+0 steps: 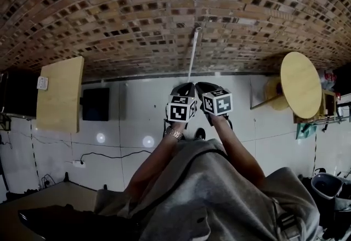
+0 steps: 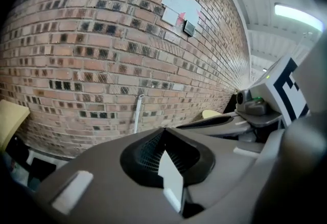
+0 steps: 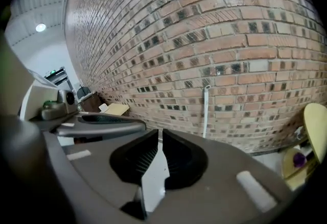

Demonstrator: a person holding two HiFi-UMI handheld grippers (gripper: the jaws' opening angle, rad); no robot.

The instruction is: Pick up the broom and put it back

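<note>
Broom (image 1: 193,53) leaning on brick wall (image 1: 109,15)
Ahead of left gripper (image 1: 185,88) and right gripper (image 1: 203,87), both closed, empty.

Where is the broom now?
In the head view's centre, the broom leans against the brick wall, straight ahead of the left gripper and right gripper.

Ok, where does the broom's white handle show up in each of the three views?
Head view: the broom handle stands at top centre, a thin white line against the wall.
Left gripper view: it is left of centre, low on the wall.
Right gripper view: it is right of centre.
Shared landmark: the brick wall it leans on.
</note>
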